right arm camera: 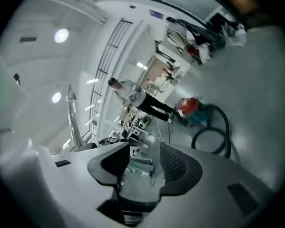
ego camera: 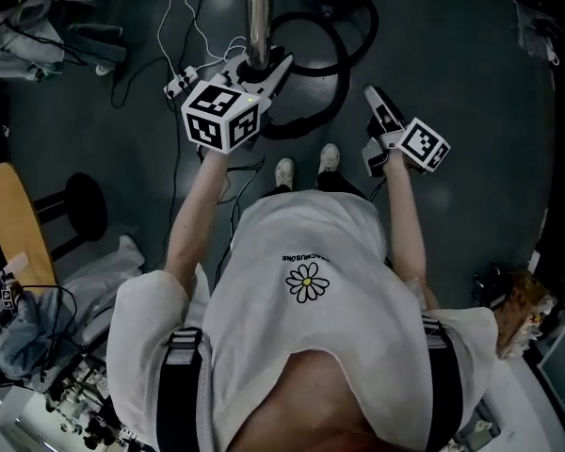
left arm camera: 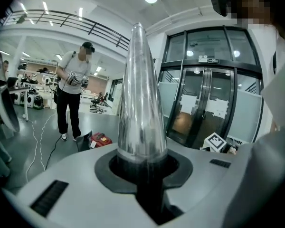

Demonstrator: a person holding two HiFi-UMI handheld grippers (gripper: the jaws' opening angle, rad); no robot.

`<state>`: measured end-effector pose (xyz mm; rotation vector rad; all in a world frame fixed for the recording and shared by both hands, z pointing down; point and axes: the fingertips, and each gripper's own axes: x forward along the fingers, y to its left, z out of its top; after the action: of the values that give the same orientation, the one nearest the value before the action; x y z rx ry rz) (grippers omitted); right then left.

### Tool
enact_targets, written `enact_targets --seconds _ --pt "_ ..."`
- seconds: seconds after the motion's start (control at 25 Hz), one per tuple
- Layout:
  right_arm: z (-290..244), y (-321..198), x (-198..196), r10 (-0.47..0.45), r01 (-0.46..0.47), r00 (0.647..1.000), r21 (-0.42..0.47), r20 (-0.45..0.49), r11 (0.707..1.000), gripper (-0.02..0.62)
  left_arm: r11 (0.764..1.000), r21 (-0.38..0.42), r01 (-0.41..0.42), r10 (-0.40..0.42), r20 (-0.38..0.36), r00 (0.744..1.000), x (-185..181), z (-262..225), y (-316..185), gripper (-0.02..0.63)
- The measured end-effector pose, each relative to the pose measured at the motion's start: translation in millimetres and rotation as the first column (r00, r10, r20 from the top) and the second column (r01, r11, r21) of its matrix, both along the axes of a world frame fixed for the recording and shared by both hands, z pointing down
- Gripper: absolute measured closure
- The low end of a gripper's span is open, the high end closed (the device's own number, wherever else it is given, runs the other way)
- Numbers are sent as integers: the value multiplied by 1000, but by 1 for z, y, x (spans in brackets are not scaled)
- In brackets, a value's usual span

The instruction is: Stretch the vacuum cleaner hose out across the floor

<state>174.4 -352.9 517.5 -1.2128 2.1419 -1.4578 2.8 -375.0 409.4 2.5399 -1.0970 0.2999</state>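
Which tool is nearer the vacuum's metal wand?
Left. The left tool is clamped on the metal wand; the right tool is open, off to the side, not touching it.

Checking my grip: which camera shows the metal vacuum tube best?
Left gripper view: the metal tube fills the centre, clamped in the left hand-held gripper. Head view shows a short stretch; right gripper view, a thin sliver.
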Motion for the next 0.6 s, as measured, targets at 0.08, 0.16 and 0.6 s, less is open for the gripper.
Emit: enact_targets --seconds 0.08,0.16,0.6 --pt "42 20 -17 9 17 987 -164 158 986 388 1000 6 0 0 2 1000 -3 2 9 525" --pt "77 36 -30 69 39 937 -299 343 953 387 1000 12 0 0 -17 1000 -3 0 16 525" --pt "123 87 -88 267 93 762 -507 590 857 387 990 70 118 -96 -263 960 -19 -48 6 525"
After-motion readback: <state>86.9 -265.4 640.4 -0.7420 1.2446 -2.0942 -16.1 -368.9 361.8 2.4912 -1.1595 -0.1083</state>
